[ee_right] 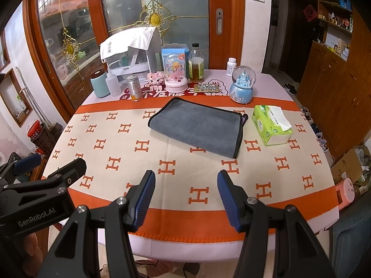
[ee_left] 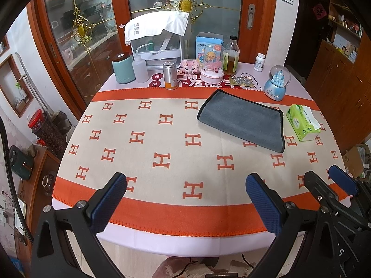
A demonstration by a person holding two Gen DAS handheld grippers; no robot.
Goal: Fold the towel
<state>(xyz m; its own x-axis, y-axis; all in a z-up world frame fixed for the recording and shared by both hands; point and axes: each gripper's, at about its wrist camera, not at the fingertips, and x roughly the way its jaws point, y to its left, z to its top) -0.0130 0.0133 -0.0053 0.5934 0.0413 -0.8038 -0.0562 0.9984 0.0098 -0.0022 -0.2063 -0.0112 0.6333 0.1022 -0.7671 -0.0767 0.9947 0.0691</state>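
A grey towel (ee_left: 242,120) with black edging lies folded flat on the H-patterned tablecloth, right of centre toward the back. It also shows in the right wrist view (ee_right: 197,126). My left gripper (ee_left: 185,197) is open and empty over the table's near edge, well short of the towel. My right gripper (ee_right: 185,194) is open and empty, also over the near edge. The right gripper shows at the right of the left wrist view (ee_left: 324,180). The left gripper shows at the left of the right wrist view (ee_right: 46,164).
A green tissue pack (ee_right: 271,125) lies right of the towel. Along the table's back stand a blue snow globe (ee_right: 242,86), a pink dome toy (ee_right: 176,74), an oil bottle (ee_right: 196,62), a tin (ee_right: 134,88), a teal jar (ee_right: 99,84) and a white appliance (ee_right: 132,53).
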